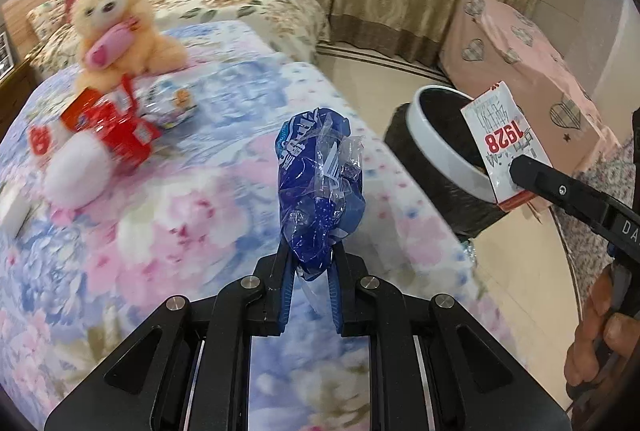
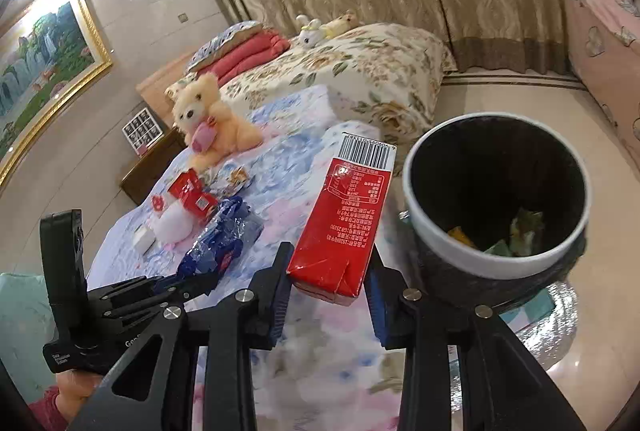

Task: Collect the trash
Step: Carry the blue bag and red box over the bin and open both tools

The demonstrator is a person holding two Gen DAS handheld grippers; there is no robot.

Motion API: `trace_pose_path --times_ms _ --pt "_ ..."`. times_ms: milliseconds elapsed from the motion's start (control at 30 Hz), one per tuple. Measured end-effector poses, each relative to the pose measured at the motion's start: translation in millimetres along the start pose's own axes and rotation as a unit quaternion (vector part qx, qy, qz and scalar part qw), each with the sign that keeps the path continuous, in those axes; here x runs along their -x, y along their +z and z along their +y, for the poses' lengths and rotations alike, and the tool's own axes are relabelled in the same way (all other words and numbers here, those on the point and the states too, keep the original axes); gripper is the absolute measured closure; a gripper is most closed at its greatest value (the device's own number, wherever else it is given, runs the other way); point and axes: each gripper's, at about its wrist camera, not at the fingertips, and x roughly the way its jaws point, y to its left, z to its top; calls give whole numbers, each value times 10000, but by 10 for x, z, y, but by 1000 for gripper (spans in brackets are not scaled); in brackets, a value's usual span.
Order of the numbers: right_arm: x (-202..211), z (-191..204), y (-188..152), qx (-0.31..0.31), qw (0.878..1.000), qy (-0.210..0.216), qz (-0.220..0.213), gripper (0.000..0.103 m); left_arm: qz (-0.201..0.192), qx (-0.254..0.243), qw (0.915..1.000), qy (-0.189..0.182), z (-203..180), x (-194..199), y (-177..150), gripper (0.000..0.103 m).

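We grip the wrapper (image 1: 320, 187) tight in our left gripper (image 1: 312, 263), the carton (image 2: 344, 219) in our right gripper (image 2: 328, 283), beside the bin (image 2: 496, 263).

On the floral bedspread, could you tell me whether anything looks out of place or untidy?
Yes: a red carton and a small printed wrapper lie loose on the bedspread in front of the teddy bear, litter among bedding and toys. Nothing looks spilled.
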Motion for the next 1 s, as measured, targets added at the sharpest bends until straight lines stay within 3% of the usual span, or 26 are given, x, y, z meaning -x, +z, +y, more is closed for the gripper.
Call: trace_pose_path --times_ms 433,1000 --pt "151 -563 153 -255 9986 -451 -82 69 86 -538 9979 -352 -629 -227 255 89" --pt "-4 -1068 348 -330 9972 -662 127 69 138 -1057 9922 -650 -1298 -568 712 89"
